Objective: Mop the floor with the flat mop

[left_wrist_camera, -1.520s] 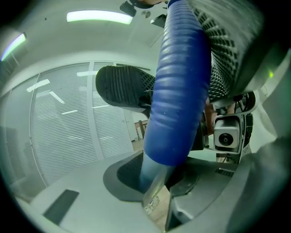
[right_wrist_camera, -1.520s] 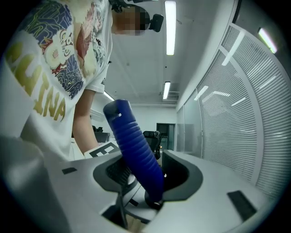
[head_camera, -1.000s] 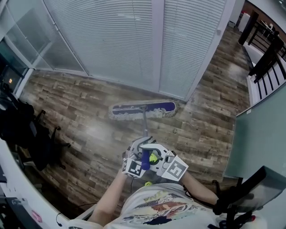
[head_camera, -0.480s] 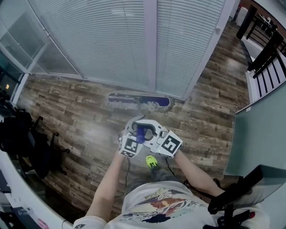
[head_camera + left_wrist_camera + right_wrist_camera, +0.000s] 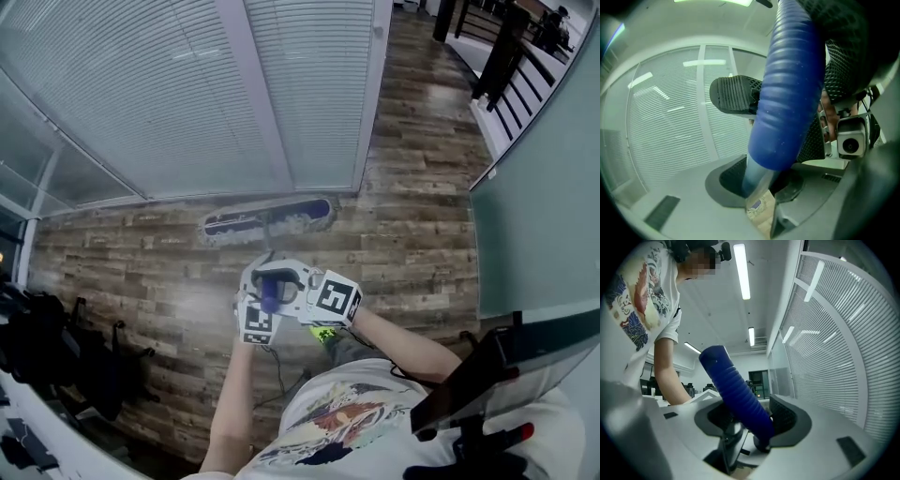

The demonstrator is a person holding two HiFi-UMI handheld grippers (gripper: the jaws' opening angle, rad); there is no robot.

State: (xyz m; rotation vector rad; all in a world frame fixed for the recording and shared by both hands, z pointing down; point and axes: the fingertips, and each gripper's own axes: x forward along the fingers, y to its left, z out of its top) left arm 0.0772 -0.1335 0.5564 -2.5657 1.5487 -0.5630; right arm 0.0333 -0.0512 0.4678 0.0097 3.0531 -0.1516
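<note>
Handle [image 5: 787,93] clenched in left gripper [image 5: 757,140], loose in just-opening right gripper [image 5: 750,420]; mophead [image 5: 269,216] overhead only

The blue mop grip [image 5: 787,84] runs off the left gripper view's top edge, its end unseen.

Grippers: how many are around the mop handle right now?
2. The left gripper is clamped on the blue mop handle. The right gripper sits right beside it on the same handle, its jaws just opening with the handle between them.
</note>
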